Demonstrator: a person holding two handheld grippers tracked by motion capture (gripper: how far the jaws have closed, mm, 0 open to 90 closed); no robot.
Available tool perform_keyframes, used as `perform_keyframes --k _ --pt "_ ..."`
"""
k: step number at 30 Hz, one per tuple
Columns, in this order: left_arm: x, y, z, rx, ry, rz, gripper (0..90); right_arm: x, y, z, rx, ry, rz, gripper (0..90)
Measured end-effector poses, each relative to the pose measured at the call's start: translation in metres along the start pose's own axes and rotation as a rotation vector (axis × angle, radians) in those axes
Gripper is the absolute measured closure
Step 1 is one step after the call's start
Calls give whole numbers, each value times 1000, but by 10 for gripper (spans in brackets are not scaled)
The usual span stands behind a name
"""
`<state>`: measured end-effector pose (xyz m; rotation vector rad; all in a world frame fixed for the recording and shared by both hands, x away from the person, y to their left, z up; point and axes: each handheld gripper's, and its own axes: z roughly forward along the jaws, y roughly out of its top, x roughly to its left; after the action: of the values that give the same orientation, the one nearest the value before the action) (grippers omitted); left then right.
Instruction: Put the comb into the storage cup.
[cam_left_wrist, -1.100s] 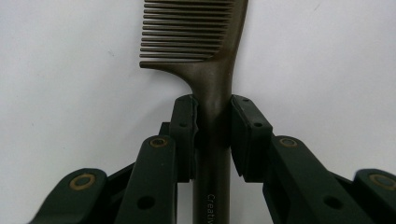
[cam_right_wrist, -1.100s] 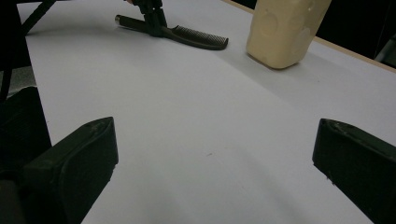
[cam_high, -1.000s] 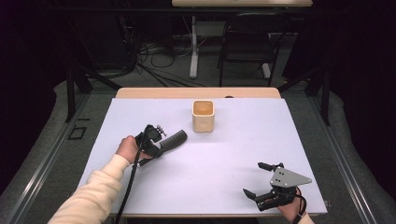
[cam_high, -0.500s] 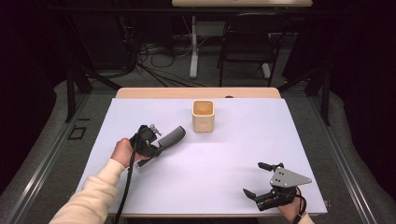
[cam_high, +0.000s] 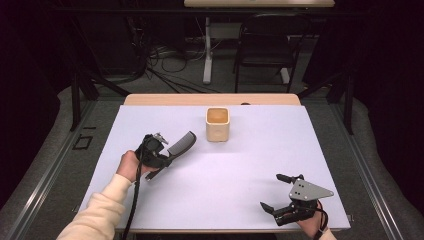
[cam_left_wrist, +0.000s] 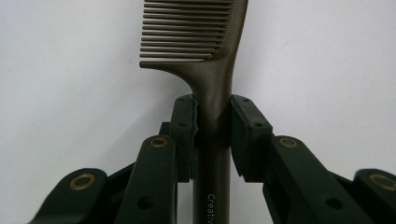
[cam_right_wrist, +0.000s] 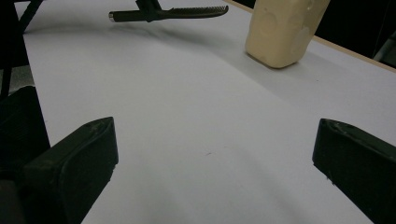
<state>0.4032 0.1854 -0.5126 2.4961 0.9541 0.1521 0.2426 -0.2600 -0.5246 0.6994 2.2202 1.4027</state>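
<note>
While your left gripper (cam_left_wrist: 212, 126) clamps the comb (cam_left_wrist: 205, 56) by its thin handle, teeth pointing ahead toward the beige cup (cam_high: 217, 124), it could pivot or slip. Your right gripper (cam_high: 280, 192) rests wide open on the worktop (cam_high: 240, 170).
</note>
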Motion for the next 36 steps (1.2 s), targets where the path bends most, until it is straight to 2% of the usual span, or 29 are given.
perform_keyframes --k 6,14,19,23,27,36 --pt "-1 -2 -1 -37 0 -12 724 0 0 0 -1 -3 -5 0" --pt "-2 -8 0 -118 -2 -34 724 0 0 0 -1 -4 -4 0" --pt "-4 -10 1 -143 4 -41 724 -1 0 0 3 -1 -2 0" --pt "-5 -10 1 -164 15 -38 724 -1 0 0 5 -1 -3 0" --pt "-7 -10 0 -208 25 -24 724 -1 0 0 2 -7 -3 0" --pt "-7 -9 2 -226 38 -38 724 -1 0 0 8 -8 -3 0"
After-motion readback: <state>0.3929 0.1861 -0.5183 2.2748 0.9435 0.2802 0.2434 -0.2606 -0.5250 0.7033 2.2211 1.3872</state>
